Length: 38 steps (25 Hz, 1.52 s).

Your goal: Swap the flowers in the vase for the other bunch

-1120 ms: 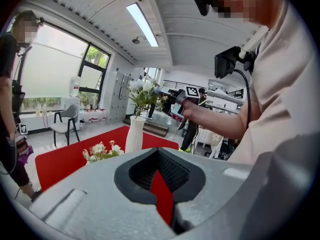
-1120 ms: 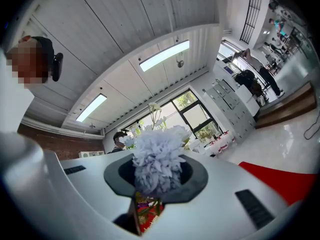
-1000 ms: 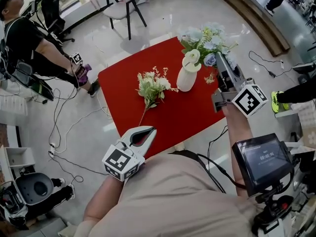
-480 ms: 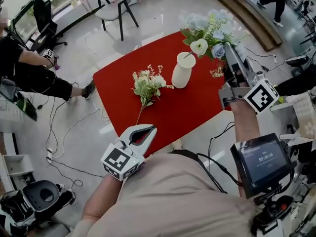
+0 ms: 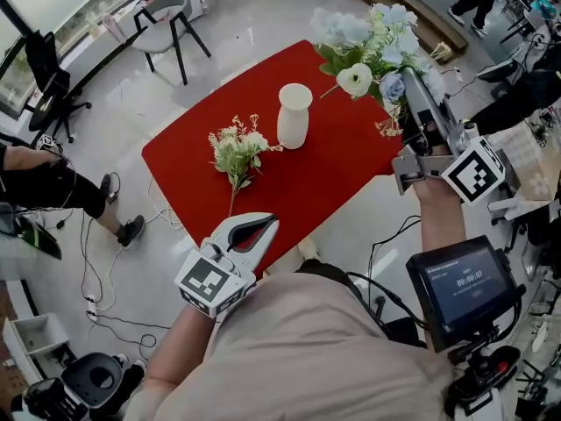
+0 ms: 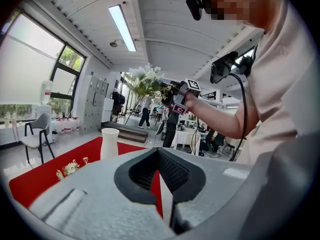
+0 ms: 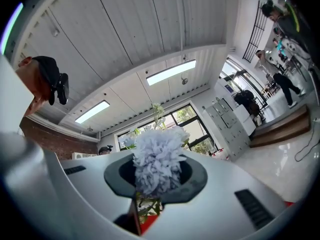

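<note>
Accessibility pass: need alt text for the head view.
The right tool grips a blue and white bouquet, clear of the white vase on a red table. A smaller green and white bunch lies left of the vase; the left tool, shut, hovers at the table's near edge.

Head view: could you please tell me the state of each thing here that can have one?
vase: upright on the red table, empty.
blue-and-white bunch: out of the vase, held in the air by the right gripper.
small white bunch: lying loose on the red table beside the vase.
right gripper: shut on the blue-and-white bunch's stems.
left gripper: shut, empty, off the red table's near edge.
</note>
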Tool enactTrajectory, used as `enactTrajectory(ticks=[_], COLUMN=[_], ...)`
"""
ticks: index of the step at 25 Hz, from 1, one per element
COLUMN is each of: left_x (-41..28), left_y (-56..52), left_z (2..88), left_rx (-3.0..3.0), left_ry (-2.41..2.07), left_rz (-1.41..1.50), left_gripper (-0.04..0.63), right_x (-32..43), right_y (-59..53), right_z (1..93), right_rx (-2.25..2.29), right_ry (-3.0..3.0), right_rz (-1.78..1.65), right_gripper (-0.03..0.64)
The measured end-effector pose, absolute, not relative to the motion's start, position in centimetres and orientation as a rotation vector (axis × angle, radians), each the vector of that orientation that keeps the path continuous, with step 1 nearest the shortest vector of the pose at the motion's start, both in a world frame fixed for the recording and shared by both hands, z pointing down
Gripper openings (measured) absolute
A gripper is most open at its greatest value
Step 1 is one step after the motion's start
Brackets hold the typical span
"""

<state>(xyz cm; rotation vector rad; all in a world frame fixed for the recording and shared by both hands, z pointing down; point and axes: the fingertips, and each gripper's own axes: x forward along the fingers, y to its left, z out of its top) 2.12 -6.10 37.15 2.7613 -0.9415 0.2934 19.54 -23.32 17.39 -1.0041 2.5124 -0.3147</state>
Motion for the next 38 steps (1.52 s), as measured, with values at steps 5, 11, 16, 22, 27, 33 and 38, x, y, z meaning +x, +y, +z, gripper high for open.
enactTrajectory(ticks=[5, 11, 16, 22, 27, 33, 38], left_x=[4.8, 7.3, 7.9, 8.8, 8.8, 8.7, 8.6], left_y=[-6.6, -6.4, -5.5, -7.0, -7.4, -7.9, -9.9], left_z=[36.6, 37.6, 37.8, 38.0, 37.9, 37.8, 38.3], left_rx=[2.804, 2.853, 2.868, 2.86, 2.852, 2.825, 2.797], left_ry=[-0.835, -0.708, -0.648, -0.65, -0.678, -0.736, -0.81], left_rz=[0.299, 0.298, 0.298, 0.317, 0.315, 0.334, 0.348], left_gripper=[0.006, 0.008, 0.008, 0.006, 0.006, 0.006, 0.006], right_x=[23.6, 28.1, 30.1, 31.4, 31.2, 31.4, 30.7], right_y=[-22.1, -20.9, -20.4, -23.3, -25.2, -28.3, -32.6], right_z=[17.2, 20.7, 24.2, 30.2, 35.3, 40.4, 43.9], right_rx=[-1.102, -1.286, -1.444, -1.592, -1.689, -1.765, -1.771], right_ry=[2.486, 2.463, 2.474, 2.53, 2.598, 2.635, 2.68], right_rz=[-0.296, -0.329, -0.381, -0.469, -0.549, -0.647, -0.696], right_gripper=[0.083, 0.083, 0.081, 0.08, 0.08, 0.08, 0.08])
